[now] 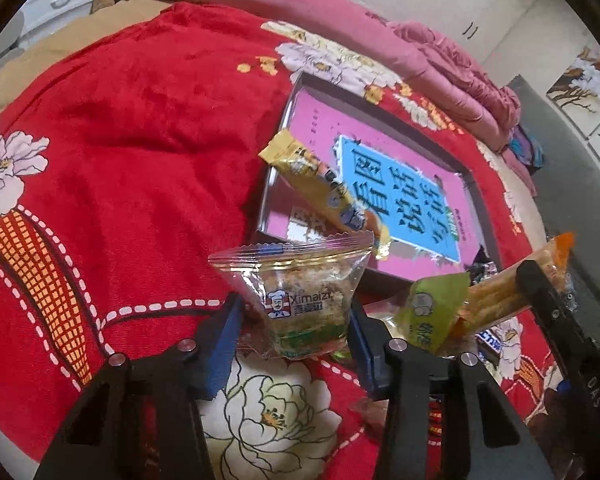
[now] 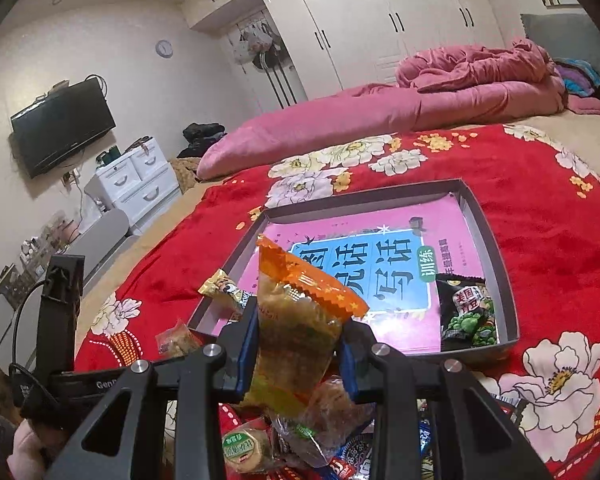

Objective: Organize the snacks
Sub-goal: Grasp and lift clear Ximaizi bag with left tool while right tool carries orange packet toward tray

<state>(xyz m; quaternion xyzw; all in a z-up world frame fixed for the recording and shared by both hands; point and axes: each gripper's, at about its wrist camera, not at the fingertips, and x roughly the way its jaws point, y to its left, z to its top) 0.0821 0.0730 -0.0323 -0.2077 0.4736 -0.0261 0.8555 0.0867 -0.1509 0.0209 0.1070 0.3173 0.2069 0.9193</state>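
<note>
Snacks are the job here, and both grippers already carry one. The right gripper (image 2: 298,354) pinches an orange-topped snack packet (image 2: 296,320) across its middle, its pads pressing the wrapper on both sides; the packet's long axis runs up and away from the jaws, its crimped orange end leaning toward the grey tray (image 2: 496,256). That tray lies on the red floral blanket (image 2: 540,208) just ahead of the gripper, with a pink book (image 2: 340,236) flat on its floor and a black green-pea packet (image 2: 466,312) in its near right corner. Below the jaws a loose heap of other snacks (image 2: 300,440) sits on the blanket by the tray's near edge.

The left gripper (image 1: 296,320) holds a clear Ximaizi packet (image 1: 300,300) upright between its blue pads, which have just been closing in and appear to be touching the wrapper's sides. A yellow stick packet (image 1: 320,188) leans over the tray's near left corner, just beyond it.

Judging from this, the right hand's packet is the readier for the tray: the open floor lies straight ahead along the packet's own axis, so a short forward reach and release should do.
</note>
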